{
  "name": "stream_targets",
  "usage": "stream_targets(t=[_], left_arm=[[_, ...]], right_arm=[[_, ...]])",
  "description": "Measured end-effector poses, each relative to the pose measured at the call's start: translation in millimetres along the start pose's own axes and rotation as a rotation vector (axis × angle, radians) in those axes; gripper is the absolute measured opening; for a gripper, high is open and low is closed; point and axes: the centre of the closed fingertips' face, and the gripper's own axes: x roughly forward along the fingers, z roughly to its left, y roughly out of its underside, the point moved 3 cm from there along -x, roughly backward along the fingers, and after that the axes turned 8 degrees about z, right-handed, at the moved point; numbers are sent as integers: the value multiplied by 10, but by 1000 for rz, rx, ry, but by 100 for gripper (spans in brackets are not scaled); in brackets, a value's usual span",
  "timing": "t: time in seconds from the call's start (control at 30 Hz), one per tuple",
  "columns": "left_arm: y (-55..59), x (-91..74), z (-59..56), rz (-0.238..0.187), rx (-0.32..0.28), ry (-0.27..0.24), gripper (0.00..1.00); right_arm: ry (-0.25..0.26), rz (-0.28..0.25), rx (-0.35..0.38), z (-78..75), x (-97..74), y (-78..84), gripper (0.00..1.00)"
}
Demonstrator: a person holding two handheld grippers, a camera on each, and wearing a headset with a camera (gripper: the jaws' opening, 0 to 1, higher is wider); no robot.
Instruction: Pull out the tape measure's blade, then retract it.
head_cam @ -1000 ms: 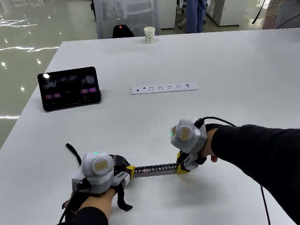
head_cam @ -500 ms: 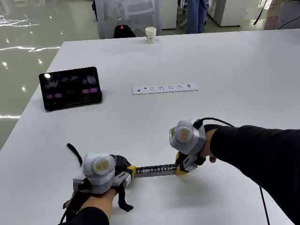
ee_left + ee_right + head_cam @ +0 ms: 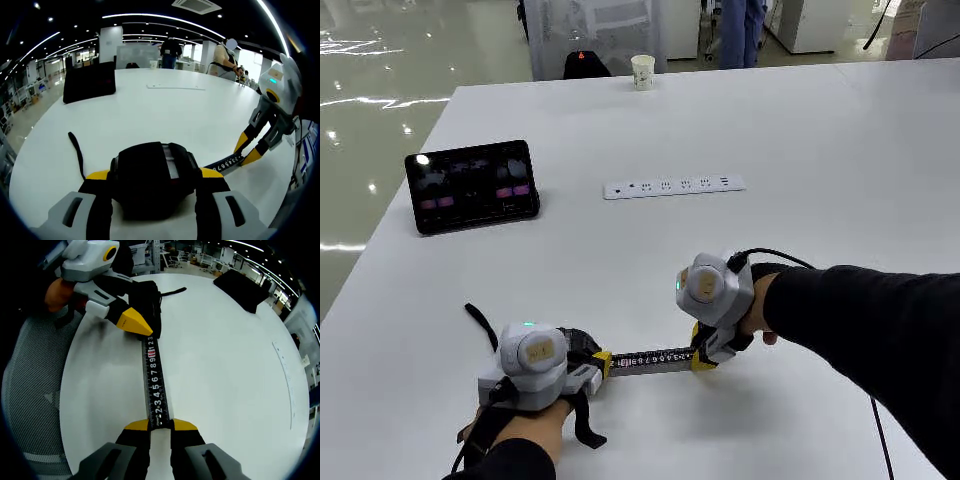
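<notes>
Two grippers work low on the white table (image 3: 800,130). At left, the left gripper (image 3: 595,365) has its yellow-tipped jaws clamped on the black tape measure (image 3: 152,175) (its wrist strap (image 3: 76,152) trails on the tabletop). From the case the blade (image 3: 154,385) runs flat along the table to the right, numbers up, and the right gripper (image 3: 160,426) pinches its end between its jaws. Farther back lie a tablet (image 3: 472,186), a power strip (image 3: 674,186) and a paper cup (image 3: 642,72).

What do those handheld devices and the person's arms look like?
The left gripper and right gripper have rounded pale grey bodies, a small green light and black jaws tipped yellow. A black cable leaves the right one. The sleeve is black.
</notes>
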Motion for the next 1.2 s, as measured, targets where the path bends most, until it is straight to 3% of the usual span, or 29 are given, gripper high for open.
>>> stream_targets(t=[0.1,0.3,0.43,0.5,0.57,0.6,1.0,1.2], left_arm=[[1,-1,-1,0,0,0,62],[0,-2,-1,-1,-2,1,62],[-1,1,2,-1,-2,0,62],[0,0,2,-1,-2,0,62],[-1,-1,2,-1,-3,1,62],[-3,-1,2,-1,-2,1,62],[-5,-2,3,-2,-3,1,62],[-3,-2,5,-2,-2,1,62]], right_arm=[[-1,0,-30,5,-1,-11,12],[-4,-1,-23,3,0,-36,12],[-3,-2,10,-8,4,-56,12],[-2,-4,72,-8,8,-79,12],[-2,-5,47,-6,12,-88,12],[3,-5,0,-2,15,-100,12],[1,-7,-41,10,24,-148,12],[-2,-19,-20,13,29,-185,12]])
